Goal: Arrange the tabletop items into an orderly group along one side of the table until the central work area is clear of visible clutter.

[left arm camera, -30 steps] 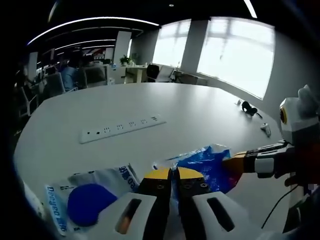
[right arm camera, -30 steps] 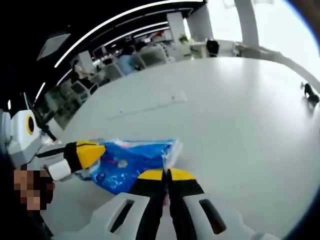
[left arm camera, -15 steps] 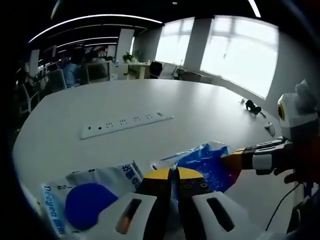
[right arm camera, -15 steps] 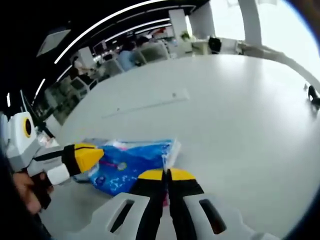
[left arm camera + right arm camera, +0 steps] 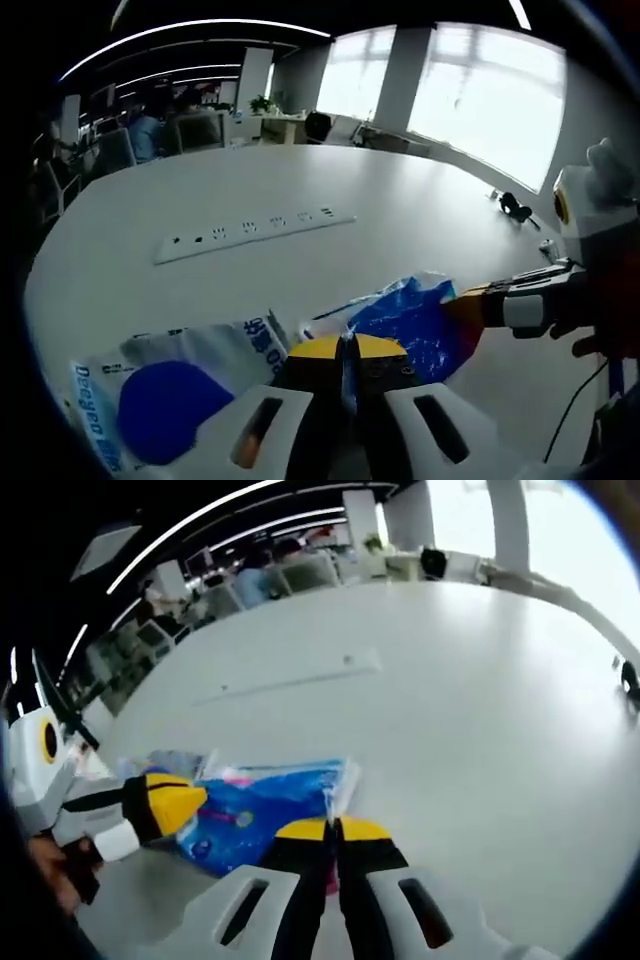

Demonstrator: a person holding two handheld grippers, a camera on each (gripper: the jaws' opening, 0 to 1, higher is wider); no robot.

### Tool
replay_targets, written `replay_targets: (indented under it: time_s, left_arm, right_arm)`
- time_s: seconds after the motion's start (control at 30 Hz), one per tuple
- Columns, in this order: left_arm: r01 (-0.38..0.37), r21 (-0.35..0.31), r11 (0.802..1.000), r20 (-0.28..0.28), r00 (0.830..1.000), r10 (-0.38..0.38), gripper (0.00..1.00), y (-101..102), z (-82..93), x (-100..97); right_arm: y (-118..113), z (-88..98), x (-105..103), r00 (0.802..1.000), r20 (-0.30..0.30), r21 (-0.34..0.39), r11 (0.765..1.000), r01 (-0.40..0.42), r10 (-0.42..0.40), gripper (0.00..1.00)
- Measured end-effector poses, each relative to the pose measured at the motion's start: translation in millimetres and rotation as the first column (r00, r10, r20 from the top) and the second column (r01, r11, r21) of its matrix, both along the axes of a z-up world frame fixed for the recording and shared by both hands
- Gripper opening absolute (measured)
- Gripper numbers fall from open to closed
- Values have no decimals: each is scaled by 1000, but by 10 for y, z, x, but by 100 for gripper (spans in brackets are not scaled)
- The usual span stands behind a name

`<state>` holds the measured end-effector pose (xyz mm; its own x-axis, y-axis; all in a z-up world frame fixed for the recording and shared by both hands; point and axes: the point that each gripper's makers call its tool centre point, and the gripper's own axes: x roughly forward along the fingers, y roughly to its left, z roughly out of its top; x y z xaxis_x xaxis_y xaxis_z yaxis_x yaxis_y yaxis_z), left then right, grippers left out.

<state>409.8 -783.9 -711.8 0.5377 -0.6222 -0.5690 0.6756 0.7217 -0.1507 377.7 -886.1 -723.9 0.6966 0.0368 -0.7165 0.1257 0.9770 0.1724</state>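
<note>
In the left gripper view, the left hand-held gripper [image 5: 346, 346] rises from 6 o'clock with its yellow-tipped jaws pressed together on the near edge of a blue plastic packet [image 5: 415, 322], which lies on the white table [image 5: 400, 215] just past the tips, toward 1 o'clock. Beside the packet, toward 8 o'clock, lies a clear white bag with a round blue patch [image 5: 165, 395] and blue lettering, touching or just overlapping the gripper's body. Further up the table, near 11 o'clock, a long white power strip [image 5: 255, 231] lies flat, well apart from the bags. A small dark object [image 5: 517, 209] rests near the table's far edge at 2 o'clock. The right hand-held gripper enters from 3 o'clock, its yellow tip touching the packet's far side.

In the right gripper view, the right hand-held gripper [image 5: 334, 828] has its jaws closed on a clear corner of the same blue packet [image 5: 255, 810], which spreads toward 9 o'clock. The left hand-held gripper's yellow tip [image 5: 172, 802] meets the packet at 9 o'clock. The power strip [image 5: 290, 679] lies at 12 o'clock.
</note>
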Motion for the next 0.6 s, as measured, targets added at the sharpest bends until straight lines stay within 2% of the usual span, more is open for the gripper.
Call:
replay_targets:
  time_s: [0.03,0.23,0.3,0.6]
  left_arm:
    - [-3,-7,1000,-15,1000,3,2,-17,-24,-6]
    - [-21,-42,999,-16,1000,20,2,-30,-29,50]
    - [-16,-33,999,-5,1000,16,2,-36,-37,82]
    - [-31,-56,998,-25,999,30,3,-46,-45,117]
  right_arm:
    - [5,-14,4,1000,-5,1,1000,-2,2,0]
    - [-32,-66,67,1000,-11,-14,1000,-10,10,0]
    - [-41,-64,88,1000,-9,-16,1000,-12,12,0]
    - [-71,-83,182,1000,-8,-13,1000,-2,2,0]
